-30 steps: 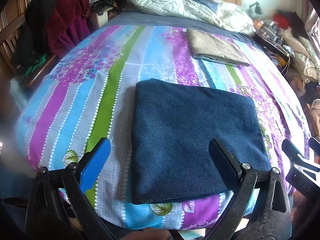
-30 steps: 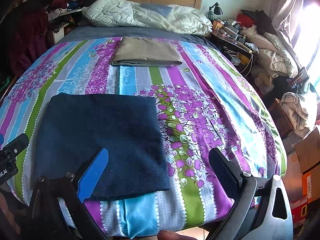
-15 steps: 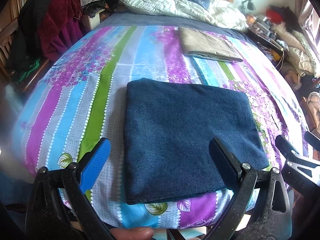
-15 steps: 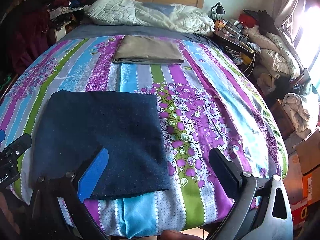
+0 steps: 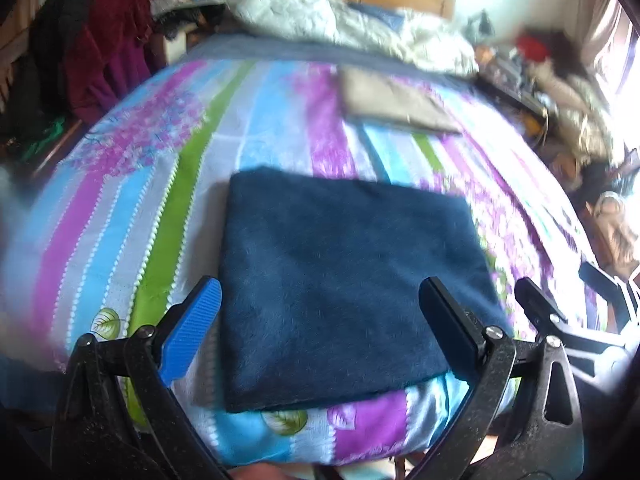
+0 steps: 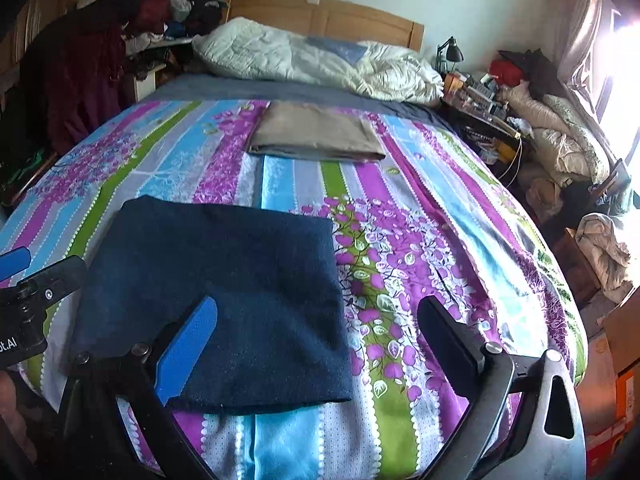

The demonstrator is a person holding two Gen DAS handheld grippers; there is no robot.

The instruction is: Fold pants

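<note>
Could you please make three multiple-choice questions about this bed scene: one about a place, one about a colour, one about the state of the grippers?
1. Where do the folded tan pants lie, seen from the folded dark pants?
A. Farther up the bed, toward the white duvet
B. On top of the dark pants
C. On the floor

2. What colour is the folded garment nearest the grippers?
A. Red
B. Dark blue
C. White

3. In what state are the left gripper and the right gripper?
A. Both shut on the cloth
B. Only the left one shut
C. Both open, holding nothing

Answers:
1 A, the tan pants lie apart, nearer the headboard end.
2 B, the cloth before the fingers is dark blue in both views.
3 C, each pair of fingers stands wide apart with nothing between them.
</note>
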